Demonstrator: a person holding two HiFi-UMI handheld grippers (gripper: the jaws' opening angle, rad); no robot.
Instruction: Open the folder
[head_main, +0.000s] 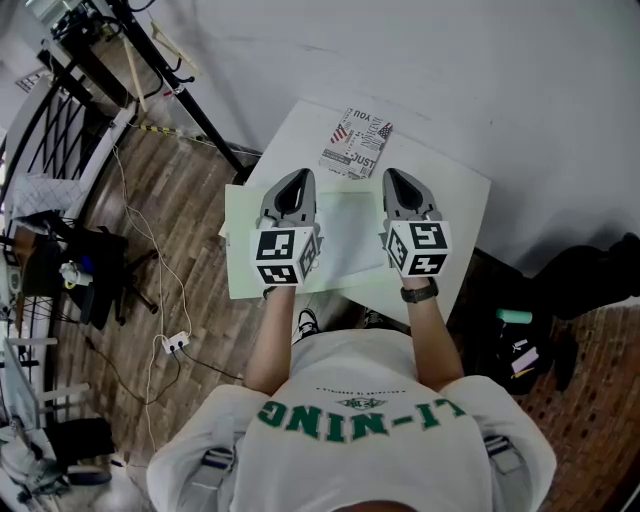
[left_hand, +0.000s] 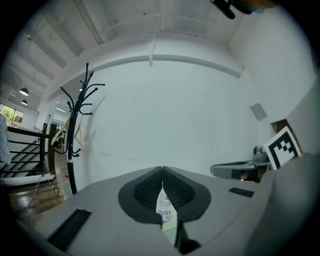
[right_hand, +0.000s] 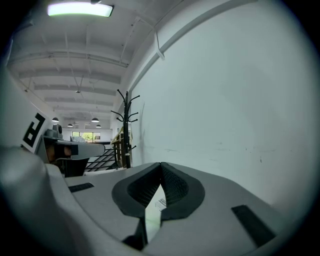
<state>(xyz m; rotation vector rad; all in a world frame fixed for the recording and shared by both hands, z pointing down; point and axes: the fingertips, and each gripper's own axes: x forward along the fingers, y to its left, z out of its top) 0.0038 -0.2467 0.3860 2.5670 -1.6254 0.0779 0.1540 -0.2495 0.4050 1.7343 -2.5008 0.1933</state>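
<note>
A pale green folder (head_main: 350, 232) lies flat on the small white table (head_main: 462, 200), and its left part hangs over the table's left edge. My left gripper (head_main: 298, 181) hovers above the folder's left half, shut, with nothing between its jaws. Level with it, my right gripper (head_main: 399, 179) is over the folder's right half, also shut and empty. Both point at the white wall. In the left gripper view the closed tips (left_hand: 162, 170) leave a slit showing a printed booklet (left_hand: 164, 207) and a sliver of folder (left_hand: 170, 226). The right gripper view shows the same through its tips (right_hand: 161, 165).
The printed booklet (head_main: 357, 144) lies at the table's far edge near the wall. A black coat stand (left_hand: 75, 135) stands left of the table. Cables and a power strip (head_main: 175, 343) lie on the wooden floor at left. Dark bags (head_main: 545, 335) sit at right.
</note>
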